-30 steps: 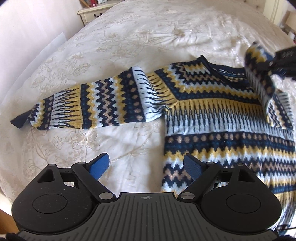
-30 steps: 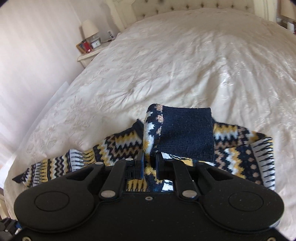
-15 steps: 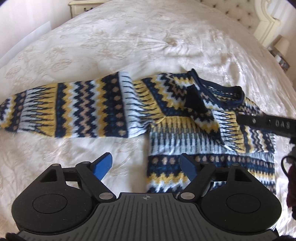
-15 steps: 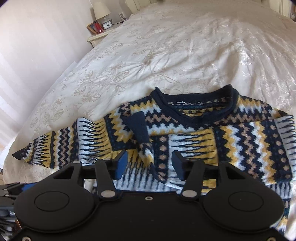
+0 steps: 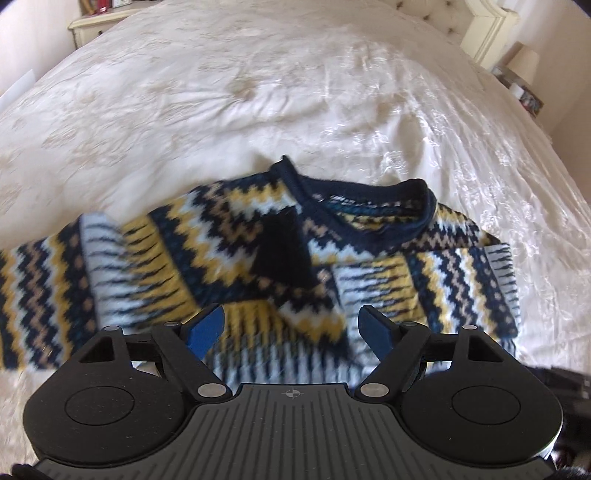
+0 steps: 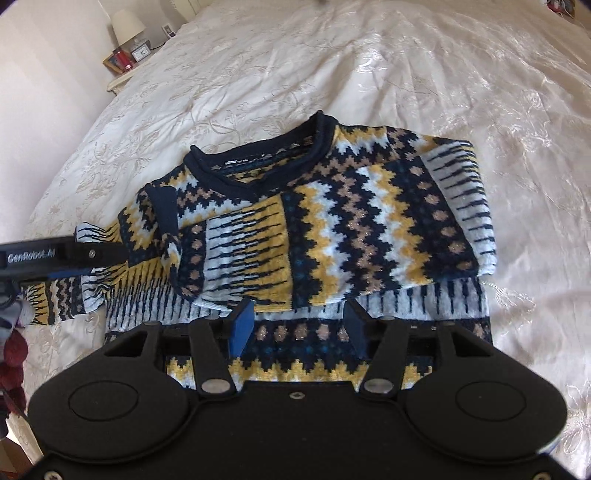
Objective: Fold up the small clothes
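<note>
A navy, yellow, white and tan patterned sweater lies flat on the cream bedspread. One sleeve is folded across the chest, its navy cuff resting near the collar. The other sleeve stretches out to the left. My left gripper hangs open above the chest with nothing between its blue pads. It also shows side-on over that sleeve's shoulder as the left gripper. My right gripper hovers open over the sweater's lower body, holding nothing.
A nightstand with a lamp, a clock and a red item stands beyond the bed's far left corner. A pale headboard and a second lamp lie at the far right. Something dark red and knitted shows at the left edge.
My right gripper opened and let go of the sleeve cuff, which now lies folded across the chest. Both grippers shifted over the sweater, the left one swinging right toward its middle.
</note>
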### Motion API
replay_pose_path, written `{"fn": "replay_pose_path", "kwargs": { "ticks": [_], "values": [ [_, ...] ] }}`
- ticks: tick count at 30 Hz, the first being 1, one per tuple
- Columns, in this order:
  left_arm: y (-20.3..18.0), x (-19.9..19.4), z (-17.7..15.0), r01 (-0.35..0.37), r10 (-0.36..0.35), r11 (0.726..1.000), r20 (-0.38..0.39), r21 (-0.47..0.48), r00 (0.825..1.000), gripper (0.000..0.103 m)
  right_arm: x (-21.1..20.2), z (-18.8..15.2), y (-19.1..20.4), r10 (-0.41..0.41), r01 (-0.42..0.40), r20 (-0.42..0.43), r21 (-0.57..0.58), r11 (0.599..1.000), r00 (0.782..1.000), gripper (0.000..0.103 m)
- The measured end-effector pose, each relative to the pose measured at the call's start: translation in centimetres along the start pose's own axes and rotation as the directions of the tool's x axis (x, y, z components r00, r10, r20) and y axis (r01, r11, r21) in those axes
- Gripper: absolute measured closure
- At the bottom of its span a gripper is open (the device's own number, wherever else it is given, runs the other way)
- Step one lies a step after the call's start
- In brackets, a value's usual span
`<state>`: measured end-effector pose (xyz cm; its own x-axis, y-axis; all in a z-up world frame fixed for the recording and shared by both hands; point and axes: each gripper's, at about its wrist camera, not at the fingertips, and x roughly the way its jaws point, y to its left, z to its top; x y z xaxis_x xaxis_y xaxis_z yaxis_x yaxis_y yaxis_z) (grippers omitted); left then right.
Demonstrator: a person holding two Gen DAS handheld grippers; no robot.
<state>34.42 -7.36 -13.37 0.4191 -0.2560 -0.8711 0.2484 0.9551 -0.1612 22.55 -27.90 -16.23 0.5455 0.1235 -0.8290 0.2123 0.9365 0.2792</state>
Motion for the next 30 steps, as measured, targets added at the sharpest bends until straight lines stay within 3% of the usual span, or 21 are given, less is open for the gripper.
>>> {"fn": "replay_pose_path", "kwargs": {
  "ticks": [6, 8, 10, 13, 16, 19, 24, 30],
  "values": [
    [-2.1, 5.4, 2.6, -0.059, 0.060, 0.998, -0.064, 0.007, 0.996, 0.026, 0.3, 0.3, -1.4, 0.007, -0.007, -0.010, 0.037, 0.999, 1.000, 0.043],
    [-2.1, 7.0, 3.0, -0.098, 0.097, 0.995, -0.098, -0.005, 0.990, 0.042, 0.4, 0.6, -1.6, 0.013, -0.013, -0.009, 0.045, 0.999, 1.000, 0.043],
    [-1.8, 7.9, 3.3, -0.112, 0.109, 0.994, -0.112, -0.021, 0.988, 0.071, 0.5, 0.8, -1.9, 0.015, -0.014, -0.007, 0.045, 0.999, 1.000, 0.043],
    [-1.0, 7.3, 3.4, -0.147, 0.143, 0.988, -0.078, -0.044, 0.987, 0.093, 0.7, 1.1, -2.3, 0.013, -0.013, -0.007, 0.052, 0.999, 1.000, 0.043],
    [0.2, 4.5, 2.9, -0.124, 0.124, 0.989, 0.003, -0.080, 0.992, 0.094, 0.9, 1.2, -2.8, 0.017, -0.017, -0.006, 0.067, 0.998, 1.000, 0.043],
    [1.8, 1.6, 1.0, -0.128, 0.132, 0.988, 0.034, -0.089, 0.991, 0.094, 1.1, 1.2, -3.1, 0.017, -0.016, -0.011, 0.078, 0.997, 1.000, 0.043],
    [4.7, 0.3, -2.8, -0.150, 0.147, 0.980, -0.029, -0.131, 0.989, 0.094, 1.4, 0.6, -3.3, 0.016, -0.014, -0.024, 0.084, 0.996, 1.000, 0.043],
    [6.5, 1.8, -5.2, -0.167, 0.151, 0.970, -0.100, -0.179, 0.983, 0.094, 1.1, 0.2, -3.7, 0.003, -0.001, -0.033, 0.073, 0.997, 0.999, 0.043]
  ]
}}
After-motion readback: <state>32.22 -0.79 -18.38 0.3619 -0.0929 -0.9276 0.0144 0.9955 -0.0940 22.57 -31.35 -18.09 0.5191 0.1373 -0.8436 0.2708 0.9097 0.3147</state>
